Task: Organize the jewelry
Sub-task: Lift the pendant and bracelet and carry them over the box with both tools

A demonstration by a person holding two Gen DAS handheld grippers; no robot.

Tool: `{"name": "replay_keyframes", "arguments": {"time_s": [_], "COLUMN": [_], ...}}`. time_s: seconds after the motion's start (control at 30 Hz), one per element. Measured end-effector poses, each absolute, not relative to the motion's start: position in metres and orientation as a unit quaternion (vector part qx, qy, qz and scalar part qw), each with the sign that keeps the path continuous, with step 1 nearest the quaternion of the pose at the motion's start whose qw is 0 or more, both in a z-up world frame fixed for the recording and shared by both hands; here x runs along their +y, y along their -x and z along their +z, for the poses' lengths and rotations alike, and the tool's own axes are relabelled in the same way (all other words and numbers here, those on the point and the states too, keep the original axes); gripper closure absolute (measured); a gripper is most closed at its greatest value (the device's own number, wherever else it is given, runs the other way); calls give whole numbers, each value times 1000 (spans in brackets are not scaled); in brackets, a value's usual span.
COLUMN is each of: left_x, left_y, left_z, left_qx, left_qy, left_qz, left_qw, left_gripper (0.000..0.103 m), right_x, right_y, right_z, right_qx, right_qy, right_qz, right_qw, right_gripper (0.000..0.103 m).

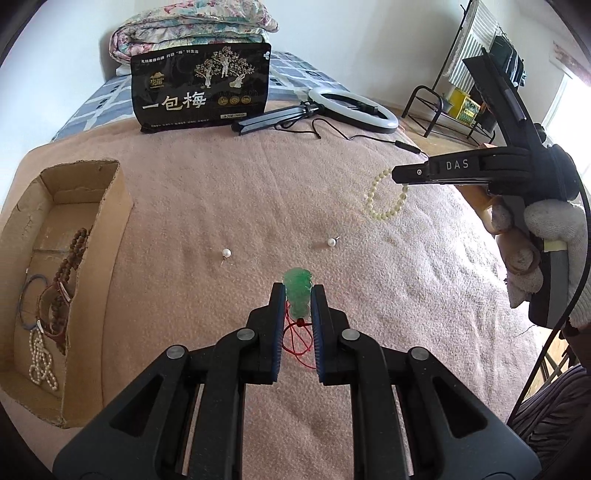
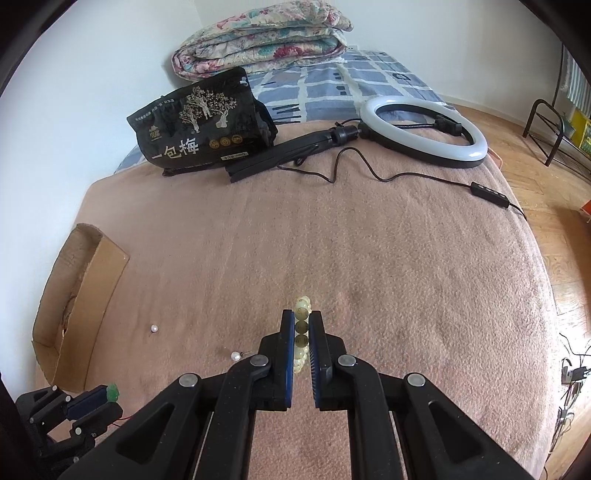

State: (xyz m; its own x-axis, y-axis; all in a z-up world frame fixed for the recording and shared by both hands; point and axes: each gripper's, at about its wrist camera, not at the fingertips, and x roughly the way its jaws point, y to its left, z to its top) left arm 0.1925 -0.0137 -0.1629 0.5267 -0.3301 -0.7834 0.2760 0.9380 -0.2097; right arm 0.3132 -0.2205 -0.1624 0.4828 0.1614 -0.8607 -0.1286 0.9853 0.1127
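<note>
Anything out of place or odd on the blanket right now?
Two pearl earrings lie loose and apart on the pink blanket, outside the cardboard box that holds other jewelry. The box's rim is torn and ragged. Nothing else stands out.

A black snack bag (image 1: 201, 86) printed with gold trees stands at the far edge of the pink blanket (image 1: 258, 192), toward eleven o'clock. Behind it lies a folded floral quilt (image 1: 192, 31) on a blue-checked sheet (image 2: 354, 79). At one o'clock a white ring light (image 1: 352, 109) lies flat, its cable (image 2: 388, 177) trailing right. A black metal rack (image 1: 443, 110) stands on the wooden floor (image 2: 569, 266) beyond.
</note>
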Motion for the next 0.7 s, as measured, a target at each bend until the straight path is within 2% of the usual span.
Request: {"name": "replay_keyframes", "arguments": {"time_s": [0.7], "left_x": [57], "left_y": [-167], "left_z": [-105], "left_qx": [400], "left_qy": [59], "left_qz": [-138], "left_qw": [904], "left_gripper": [91], "right_x": [-155], "right_y": [-276], "right_z": [-113], "right_qx": [470], "right_qy": [8], "right_qz": [150], "right_qw": [870], "right_gripper": [98]}}
